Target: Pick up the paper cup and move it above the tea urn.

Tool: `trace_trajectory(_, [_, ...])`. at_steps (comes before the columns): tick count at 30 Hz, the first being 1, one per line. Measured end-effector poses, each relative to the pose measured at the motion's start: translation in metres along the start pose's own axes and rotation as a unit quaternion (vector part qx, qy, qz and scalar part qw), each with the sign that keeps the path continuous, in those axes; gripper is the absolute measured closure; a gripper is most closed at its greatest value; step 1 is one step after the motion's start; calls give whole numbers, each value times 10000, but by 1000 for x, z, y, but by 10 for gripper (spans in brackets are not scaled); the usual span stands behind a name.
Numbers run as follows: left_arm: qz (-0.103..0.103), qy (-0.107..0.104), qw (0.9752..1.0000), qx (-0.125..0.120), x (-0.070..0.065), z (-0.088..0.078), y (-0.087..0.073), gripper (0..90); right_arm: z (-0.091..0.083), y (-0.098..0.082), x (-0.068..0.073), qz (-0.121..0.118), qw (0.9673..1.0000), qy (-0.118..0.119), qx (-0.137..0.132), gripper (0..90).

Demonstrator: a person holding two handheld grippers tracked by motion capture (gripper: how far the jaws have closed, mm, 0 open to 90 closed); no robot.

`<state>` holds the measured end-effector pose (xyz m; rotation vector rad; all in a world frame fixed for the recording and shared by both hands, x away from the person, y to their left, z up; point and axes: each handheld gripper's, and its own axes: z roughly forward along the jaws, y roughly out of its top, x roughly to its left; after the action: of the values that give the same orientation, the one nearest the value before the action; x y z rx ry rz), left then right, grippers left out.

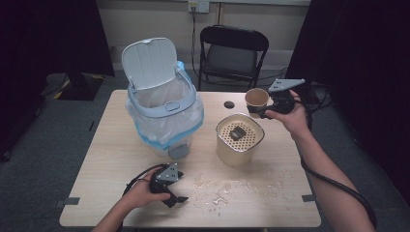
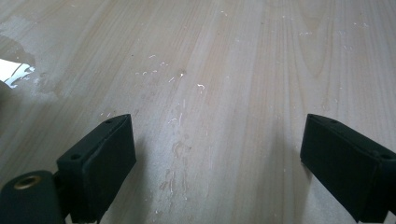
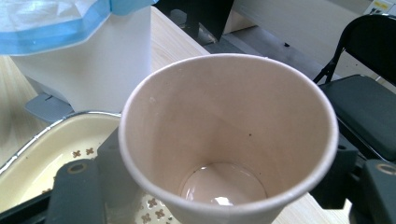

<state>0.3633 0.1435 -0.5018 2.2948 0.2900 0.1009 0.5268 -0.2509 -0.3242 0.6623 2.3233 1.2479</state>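
White bin (image 1: 162, 108) (lid up), cream canister (image 1: 239, 139), chair (image 1: 233, 53)

Dim room, dark edges (high view); gripper views soft, glare-specked.

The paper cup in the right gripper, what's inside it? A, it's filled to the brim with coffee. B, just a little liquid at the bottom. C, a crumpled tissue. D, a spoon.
B: the right gripper view looks down into the paper cup, and a shallow pool of pale liquid lies at its bottom, the walls above it bare.
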Motion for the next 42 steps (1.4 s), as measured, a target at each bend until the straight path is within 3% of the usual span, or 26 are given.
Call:
trace_trajectory(21, [53,41,10000,-1,0,0,0,91,10,25,-3,263,9994,206,-89,259])
trace_trajectory(42, [106,0,9999,72,1,-1,1,79,14,55,2,349,9985,411,-103,258])
